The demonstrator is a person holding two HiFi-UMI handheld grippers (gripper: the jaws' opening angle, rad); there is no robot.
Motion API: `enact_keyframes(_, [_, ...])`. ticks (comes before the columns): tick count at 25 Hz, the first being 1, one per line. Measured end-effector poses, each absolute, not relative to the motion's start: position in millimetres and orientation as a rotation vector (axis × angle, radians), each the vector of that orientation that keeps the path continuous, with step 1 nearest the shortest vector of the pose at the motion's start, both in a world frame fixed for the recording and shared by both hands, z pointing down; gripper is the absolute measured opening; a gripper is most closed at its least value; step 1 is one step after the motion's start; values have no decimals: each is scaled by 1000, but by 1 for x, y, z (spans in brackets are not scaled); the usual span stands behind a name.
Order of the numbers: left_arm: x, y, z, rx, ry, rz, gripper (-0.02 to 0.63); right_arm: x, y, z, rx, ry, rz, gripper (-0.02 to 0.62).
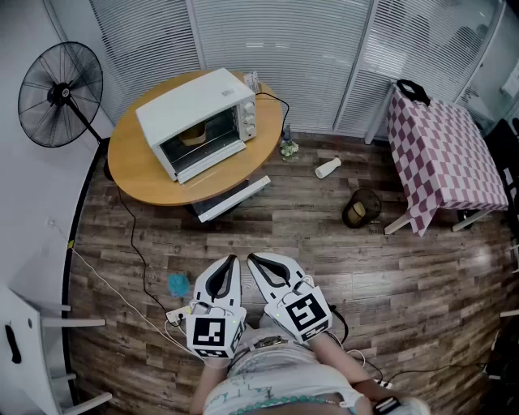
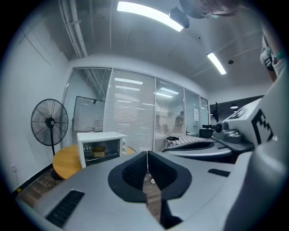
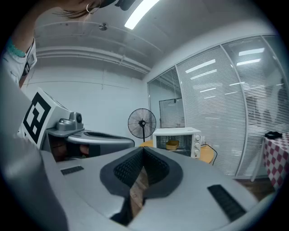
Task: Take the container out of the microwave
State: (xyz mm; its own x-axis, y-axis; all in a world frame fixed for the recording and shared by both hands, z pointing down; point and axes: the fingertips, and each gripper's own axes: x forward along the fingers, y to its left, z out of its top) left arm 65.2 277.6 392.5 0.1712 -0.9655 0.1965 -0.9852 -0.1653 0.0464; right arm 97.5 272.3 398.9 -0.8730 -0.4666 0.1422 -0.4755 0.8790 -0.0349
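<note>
Right now your left gripper (image 1: 233, 259) and right gripper (image 1: 252, 258) both have their jaws pressed together on nothing, well apart from the container (image 1: 193, 136) sitting inside the white microwave (image 1: 190, 105) on the round wooden table (image 1: 134, 174).

Long lamps (image 2: 149, 13) on the ceiling make the room bright and even. Under the lamps, the wood floor (image 1: 422, 280) shines a little. Both gripper views bend round like a fishbowl, with black corners.
</note>
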Motion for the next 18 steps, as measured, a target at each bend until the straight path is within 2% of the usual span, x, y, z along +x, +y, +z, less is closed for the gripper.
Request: enact_keyframes(18, [74,274,401,2228,-1904,165,17,107,266,400,710,-2948,148,-6])
